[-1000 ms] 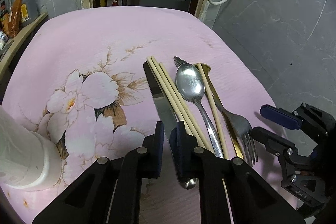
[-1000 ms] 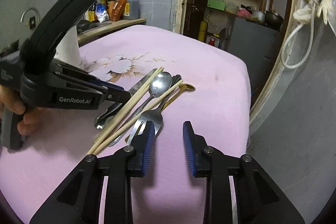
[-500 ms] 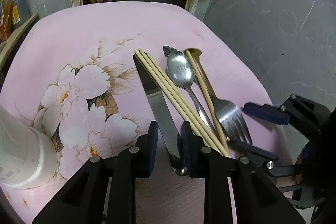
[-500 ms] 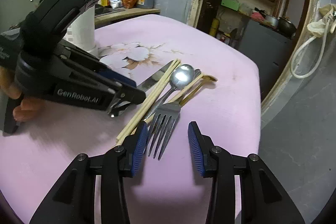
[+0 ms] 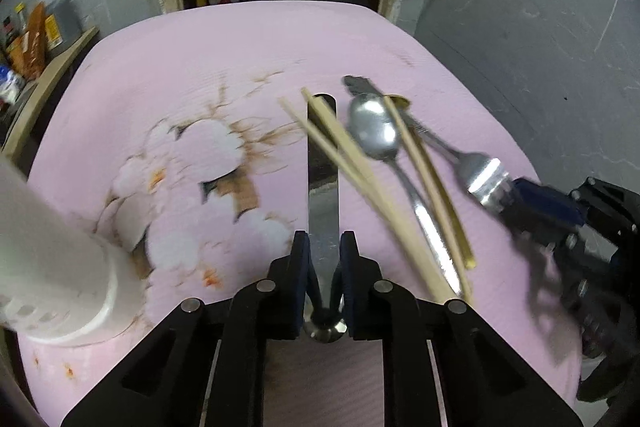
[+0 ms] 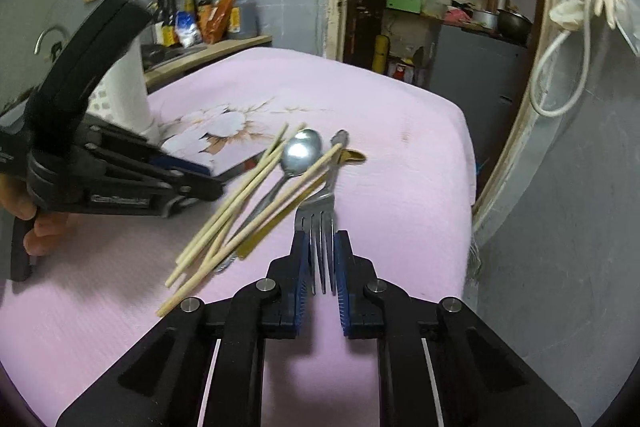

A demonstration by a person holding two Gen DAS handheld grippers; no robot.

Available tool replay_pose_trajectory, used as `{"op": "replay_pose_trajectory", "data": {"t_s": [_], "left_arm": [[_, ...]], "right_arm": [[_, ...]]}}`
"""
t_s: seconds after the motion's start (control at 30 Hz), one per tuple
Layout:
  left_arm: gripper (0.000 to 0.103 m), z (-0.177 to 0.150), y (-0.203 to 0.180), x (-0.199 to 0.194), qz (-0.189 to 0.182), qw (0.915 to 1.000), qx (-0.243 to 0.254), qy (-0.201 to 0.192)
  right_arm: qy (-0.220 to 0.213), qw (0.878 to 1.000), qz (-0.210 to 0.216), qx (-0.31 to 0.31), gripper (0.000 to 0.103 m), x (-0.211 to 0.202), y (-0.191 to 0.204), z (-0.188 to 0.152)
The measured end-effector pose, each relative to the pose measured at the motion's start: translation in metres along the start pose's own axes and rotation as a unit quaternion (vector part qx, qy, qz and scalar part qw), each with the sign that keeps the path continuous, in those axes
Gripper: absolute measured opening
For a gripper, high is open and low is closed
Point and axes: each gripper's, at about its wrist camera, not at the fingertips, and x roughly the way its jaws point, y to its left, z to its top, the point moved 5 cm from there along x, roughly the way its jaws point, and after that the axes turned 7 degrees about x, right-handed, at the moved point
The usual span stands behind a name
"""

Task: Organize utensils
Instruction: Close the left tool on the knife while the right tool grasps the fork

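**Both grippers now clamped on cutlery**

A second ago our left gripper had its fingers loosely either side of the knife, and our right gripper hung open above the cloth, short of the fork. Now both have closed. The left fingers press the knife's handle from both sides, with the blade pointing straight away from us across the table. The right fingers pinch the fork by its tines, with the handle pointing away toward the other utensils.

The knife has swung out from under the chopsticks and now lies apart from them along most of its length; only its far tip sits beneath them. The chopsticks have splayed from a neat parallel bundle into a loose fan.

The knife is flat, polished steel with a rounded butt. The fork is steel too, four slim tines, blurred in the left view. The spoon has a shiny oval bowl and a thin stem, lying among the chopsticks, which are pale, smooth, round sticks. A gold-coloured utensil lies under them; we cannot tell its type.

All rest on a pink tablecloth with a fine ribbed weave and a printed white flower. A white cylindrical holder with slotted openings near its base stands at the left edge.
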Motion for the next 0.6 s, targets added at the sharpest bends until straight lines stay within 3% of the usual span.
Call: {"op": "replay_pose_trajectory", "data": {"t_s": [0.17,0.3,0.33,0.37,0.4,0.6], "left_arm": [[0.013,-0.017,0.01,-0.013,0.016,0.9998,-0.011,-0.001],[0.013,-0.031,0.01,-0.028,0.005,0.9997,-0.021,0.006],[0.013,-0.032,0.009,-0.03,0.005,0.9998,-0.02,0.007],[0.013,-0.033,0.008,-0.031,0.005,0.9998,-0.016,0.008],[0.013,-0.035,0.007,-0.031,0.005,0.9999,-0.013,0.008],[0.016,-0.031,-0.002,-0.027,0.031,0.9988,0.034,0.015]], "right_arm": [[0.0,1.0,0.007,0.016,0.011,-0.002,-0.006,-0.004],[0.002,1.0,0.004,0.017,0.012,-0.003,-0.006,-0.004],[0.003,1.0,0.002,0.018,0.017,-0.002,-0.007,-0.003],[0.005,1.0,0.0,0.019,0.032,-0.001,-0.008,-0.002],[0.005,1.0,0.001,0.02,0.037,-0.001,-0.01,-0.001],[0.007,1.0,0.002,0.008,0.04,0.005,-0.008,0.01]]}}
